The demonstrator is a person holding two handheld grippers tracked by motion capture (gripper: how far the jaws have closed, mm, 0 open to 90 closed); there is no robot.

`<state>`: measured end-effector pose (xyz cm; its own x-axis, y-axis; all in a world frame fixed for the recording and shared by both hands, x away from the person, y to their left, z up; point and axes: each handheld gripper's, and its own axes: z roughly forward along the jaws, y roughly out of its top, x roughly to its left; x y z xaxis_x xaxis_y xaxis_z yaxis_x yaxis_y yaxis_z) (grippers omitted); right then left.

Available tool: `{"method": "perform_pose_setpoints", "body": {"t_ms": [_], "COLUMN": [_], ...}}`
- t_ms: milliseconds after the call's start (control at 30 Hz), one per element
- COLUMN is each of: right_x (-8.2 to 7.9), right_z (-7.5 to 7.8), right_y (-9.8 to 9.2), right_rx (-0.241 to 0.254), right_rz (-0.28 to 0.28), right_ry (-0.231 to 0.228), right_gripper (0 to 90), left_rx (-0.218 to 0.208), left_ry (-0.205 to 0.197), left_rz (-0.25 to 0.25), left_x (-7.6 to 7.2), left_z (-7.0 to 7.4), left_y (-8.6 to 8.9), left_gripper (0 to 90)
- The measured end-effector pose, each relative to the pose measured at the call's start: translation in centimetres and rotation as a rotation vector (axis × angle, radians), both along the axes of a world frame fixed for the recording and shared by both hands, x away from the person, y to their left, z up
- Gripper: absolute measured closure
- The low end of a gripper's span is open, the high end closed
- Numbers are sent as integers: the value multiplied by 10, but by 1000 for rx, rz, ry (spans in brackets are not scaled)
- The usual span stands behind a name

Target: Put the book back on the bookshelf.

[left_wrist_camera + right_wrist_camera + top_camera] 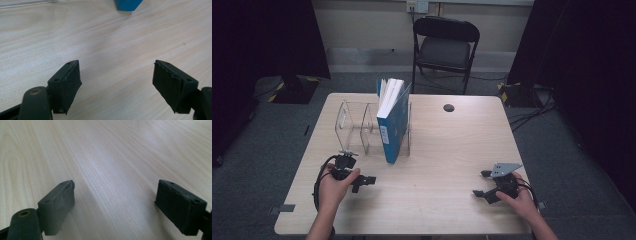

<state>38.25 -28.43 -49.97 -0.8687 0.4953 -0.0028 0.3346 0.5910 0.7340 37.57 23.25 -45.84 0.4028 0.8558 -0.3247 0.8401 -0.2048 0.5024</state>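
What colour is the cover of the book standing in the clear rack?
Blue, with white page edges; the book shows best in the high view.

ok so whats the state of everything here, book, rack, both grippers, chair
blue book: upright, standing in the end slot of the rack
clear rack: upright, other slots empty
left gripper: open, holding nothing
right gripper: open, holding nothing
folding chair: unfolded, unoccupied

Table (pixel 437 165) was pale wood-grain laminate, smooth and matt. Rack (pixel 354 125) was clear glossy plastic. Book (pixel 393 125) had a blue glossy cover and white paper pages. Gripper pads (pixel 66 85) looked like matt black rubber with rough edges.
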Motion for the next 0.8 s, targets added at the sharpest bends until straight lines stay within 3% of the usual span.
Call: {"method": "perform_pose_setpoints", "body": {"t_ms": [167,433,633,800], "right_x": [0,0,0,0], "right_z": [0,0,0,0], "right_y": [0,0,0,0], "right_rx": [0,0,0,-1], "right_rz": [0,0,0,0], "right_ry": [0,0,0,0], "right_gripper": [148,148,148,148], "left_rx": [1,26,12,45], "left_ry": [12,-1,-54,-133], "left_rz": [0,8,-14,-48], "left_x": [-3,-9,-13,-20], "left_z": [-6,-15,-19,-23], "left_y": [4,9,11,10], "left_gripper": [222,219,194,157]}}
